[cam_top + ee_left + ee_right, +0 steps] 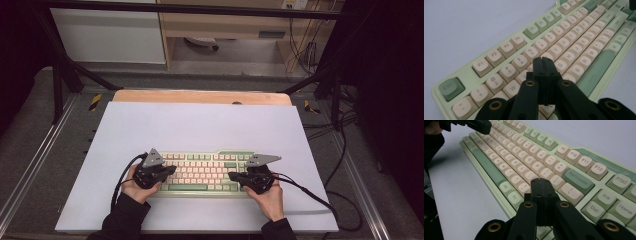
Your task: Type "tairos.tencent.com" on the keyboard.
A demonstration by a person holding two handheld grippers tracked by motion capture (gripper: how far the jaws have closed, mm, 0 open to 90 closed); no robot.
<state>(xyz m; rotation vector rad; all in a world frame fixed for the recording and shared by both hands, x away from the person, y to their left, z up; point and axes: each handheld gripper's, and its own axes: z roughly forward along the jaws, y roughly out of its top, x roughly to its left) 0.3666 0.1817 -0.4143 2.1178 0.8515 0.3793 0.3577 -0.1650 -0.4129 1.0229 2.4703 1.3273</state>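
A pale green keyboard with cream keycaps and darker green modifier keys (204,173) lay flat on a large white rectangular sheet (200,125) that covered a light wooden table (200,96). The keyboard sat toward the near edge of the sheet, its long side parallel to that edge. The black two-jaw left gripper (170,171), topped by a grey three-cornered plate, stood over the left end of the keyboard, its tips pointing inward along the key rows; the person's left hand (134,186), in a dark sleeve, gripped it just off the keyboard's left end. The black two-jaw right gripper (234,176), with a similar grey plate, stood over the right end of the keyboard, pointing inward toward the other gripper, and the right hand (270,196) held it at the keyboard's near right corner. A black cable trailed from each gripper away from the keyboard. In the left gripper view the jaws were pressed together with nothing between them, their joined tips (543,60) above the upper letter row, near the number keys of the keyboard (564,40). In the right gripper view the jaws were likewise pressed together and empty, their tips (540,180) above the keys just left of Backspace on the keyboard (529,152); whether either tip touched a keycap could not be told
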